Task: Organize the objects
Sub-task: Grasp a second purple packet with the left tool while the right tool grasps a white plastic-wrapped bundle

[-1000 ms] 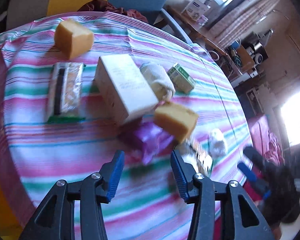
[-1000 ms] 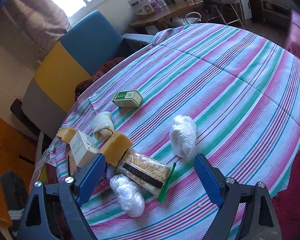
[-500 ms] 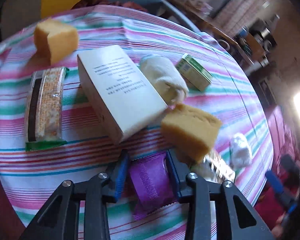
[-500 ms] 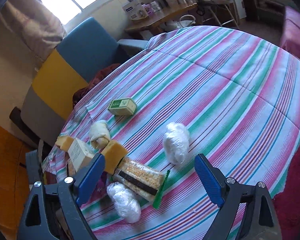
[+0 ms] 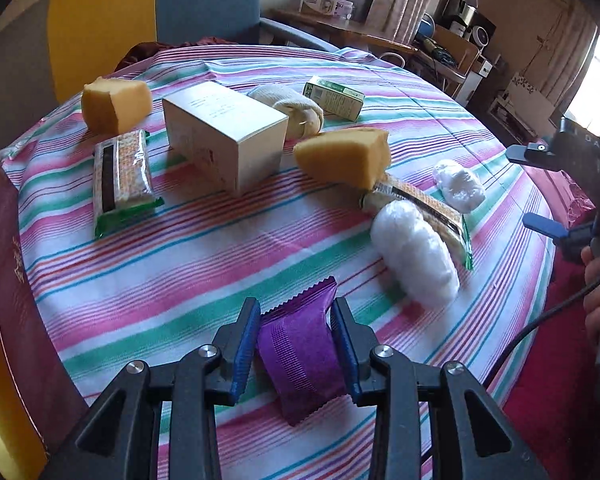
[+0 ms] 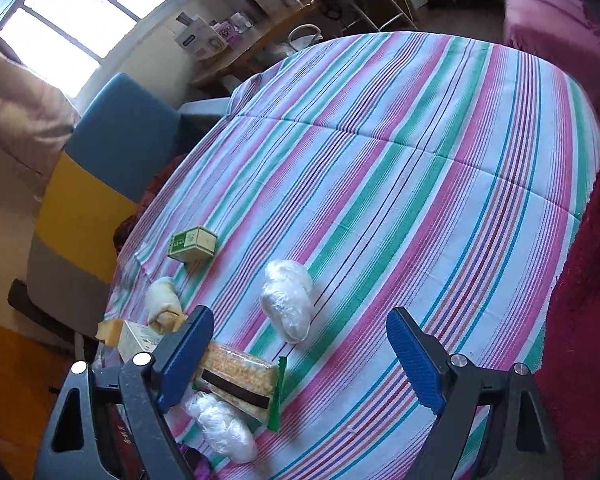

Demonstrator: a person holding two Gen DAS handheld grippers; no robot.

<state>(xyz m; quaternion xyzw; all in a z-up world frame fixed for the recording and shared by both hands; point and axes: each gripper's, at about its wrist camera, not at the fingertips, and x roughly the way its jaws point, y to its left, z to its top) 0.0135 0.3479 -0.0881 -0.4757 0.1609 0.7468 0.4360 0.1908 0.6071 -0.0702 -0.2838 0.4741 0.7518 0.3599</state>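
Printing on white box [image 5: 224, 136] (illegible), green carton [image 5: 334, 97] likewise

Two sponges [image 5: 114, 104], two cracker packs [image 5: 122, 178], two white bundles [image 5: 416, 256], two boxes [image 5: 224, 136].

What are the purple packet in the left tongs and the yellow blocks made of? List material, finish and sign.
Small purple packet: likely plastic or foil film, satin sheen, ribbed band, zigzag crimped ends.
Yellow wedge-shaped blocks: seemingly foam sponge, matte, porous-looking faces, rough torn edges; cake cannot be ruled out.
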